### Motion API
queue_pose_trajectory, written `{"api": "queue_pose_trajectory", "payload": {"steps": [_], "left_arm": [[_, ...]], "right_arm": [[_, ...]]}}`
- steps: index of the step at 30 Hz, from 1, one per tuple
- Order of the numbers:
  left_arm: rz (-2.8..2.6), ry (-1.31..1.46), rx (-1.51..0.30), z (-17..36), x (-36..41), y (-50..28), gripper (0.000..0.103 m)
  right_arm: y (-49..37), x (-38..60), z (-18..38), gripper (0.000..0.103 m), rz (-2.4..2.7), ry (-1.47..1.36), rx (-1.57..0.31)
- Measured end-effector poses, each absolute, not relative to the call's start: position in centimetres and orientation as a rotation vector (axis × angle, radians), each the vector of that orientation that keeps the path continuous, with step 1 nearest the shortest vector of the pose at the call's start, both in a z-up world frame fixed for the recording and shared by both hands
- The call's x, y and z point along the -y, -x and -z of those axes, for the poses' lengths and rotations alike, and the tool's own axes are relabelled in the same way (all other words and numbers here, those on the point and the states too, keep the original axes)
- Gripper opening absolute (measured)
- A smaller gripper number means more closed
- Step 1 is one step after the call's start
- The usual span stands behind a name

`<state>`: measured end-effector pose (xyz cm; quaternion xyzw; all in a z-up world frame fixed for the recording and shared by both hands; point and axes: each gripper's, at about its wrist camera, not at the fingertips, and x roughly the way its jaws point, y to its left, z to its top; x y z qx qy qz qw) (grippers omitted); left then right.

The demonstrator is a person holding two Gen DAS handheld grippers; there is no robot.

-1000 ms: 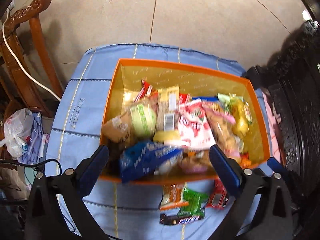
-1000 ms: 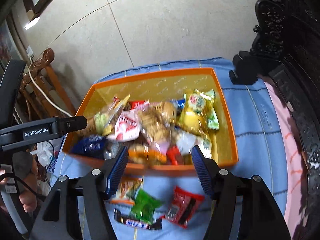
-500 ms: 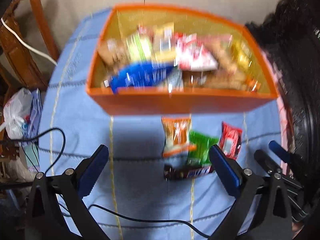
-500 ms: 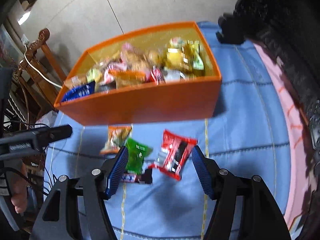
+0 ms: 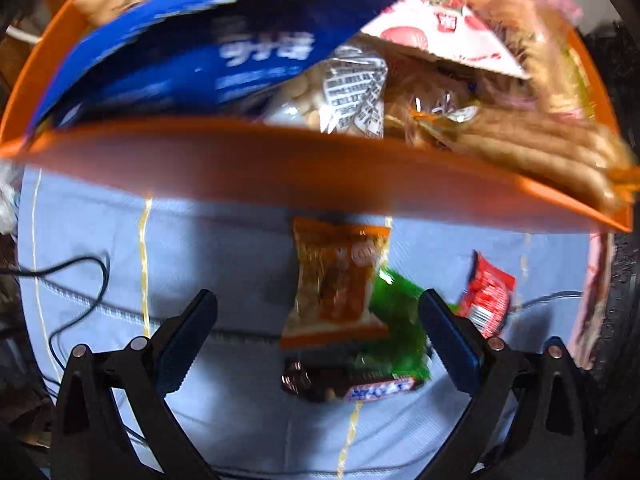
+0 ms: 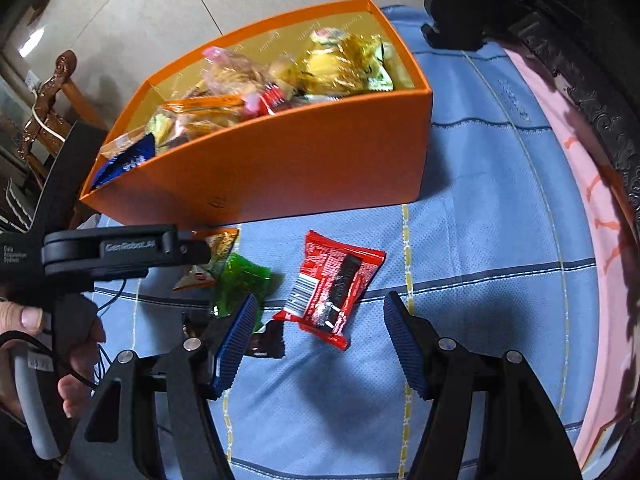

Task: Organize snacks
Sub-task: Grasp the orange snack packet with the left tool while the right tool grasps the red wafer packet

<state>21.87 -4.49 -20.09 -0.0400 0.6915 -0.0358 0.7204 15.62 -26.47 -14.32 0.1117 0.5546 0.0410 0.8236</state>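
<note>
An orange box [image 6: 280, 160] full of snack packets stands on the blue cloth [image 6: 480, 240]. In front of it lie loose snacks: an orange packet [image 5: 336, 280], a green packet [image 5: 400, 320], a chocolate bar [image 5: 352, 384] and a red packet [image 6: 332, 284]. My left gripper [image 5: 316, 296] is open and points straight down over the orange packet, which lies between its fingers; the pads do not touch it. My right gripper [image 6: 320, 300] is open just above the red packet. The left gripper's body [image 6: 112, 256] shows at the left of the right wrist view.
Dark carved furniture [image 6: 580, 40] rises along the right, beside a pink cloth edge [image 6: 592, 200]. A wooden chair [image 6: 52, 92] stands beyond the box at the left. A black cable [image 5: 80, 272] loops over the cloth left of the snacks. A hand [image 6: 24, 320] grips the left handle.
Both grippers have sunk from above the box to low over the loose packets in front of it. Their jaws stand as wide as before.
</note>
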Motion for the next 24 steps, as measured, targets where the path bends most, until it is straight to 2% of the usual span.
{"api": "queue_pose_trajectory", "payload": {"steps": [6,7,9,11,12,13,14,15,16,17,22,24], "left_arm": [[0.065,0.037,-1.550,22.2,4.8,-22.2,0.096],[0.060,0.017,-1.545,22.4,4.8,-22.2,0.083],[0.063,-0.013,-1.518,22.5,4.6,-22.1,0.072],[0.040,-0.018,-1.493,22.1,4.2,-21.9,0.056],[0.035,-0.022,-1.479,21.9,3.9,-21.9,0.040],[0.049,-0.019,-1.469,21.8,3.6,-21.7,0.037],[0.062,-0.013,-1.463,21.7,3.3,-21.6,0.036],[0.079,-0.002,-1.451,21.6,2.8,-21.2,0.035],[0.077,-0.004,-1.448,21.6,2.6,-20.9,0.035],[0.071,-0.011,-1.444,21.6,2.2,-20.5,0.035],[0.077,-0.019,-1.424,21.6,1.8,-19.2,0.035],[0.073,-0.024,-1.425,21.6,2.5,-19.1,0.035]], "right_arm": [[-17.2,26.4,15.4,0.066,-0.092,-0.229,-1.201],[-17.5,26.3,15.6,0.066,-0.091,-0.224,-1.206],[-17.9,26.2,16.1,0.066,-0.088,-0.216,-1.219],[-18.2,25.9,16.8,0.066,-0.069,-0.205,-1.247],[-18.4,25.7,17.2,0.066,-0.056,-0.201,-1.259],[-18.6,25.6,17.4,0.066,-0.047,-0.201,-1.265],[-18.7,25.4,17.6,0.063,-0.039,-0.201,-1.267],[-18.9,25.2,17.8,0.052,-0.031,-0.196,-1.274],[-19.3,24.6,18.3,0.046,-0.023,-0.173,-1.290],[-19.4,24.3,18.4,0.043,-0.023,-0.160,-1.286],[-20.0,22.3,19.0,0.045,-0.011,-0.060,-1.274],[-20.2,21.7,19.5,0.057,-0.012,-0.020,-1.297]]}}
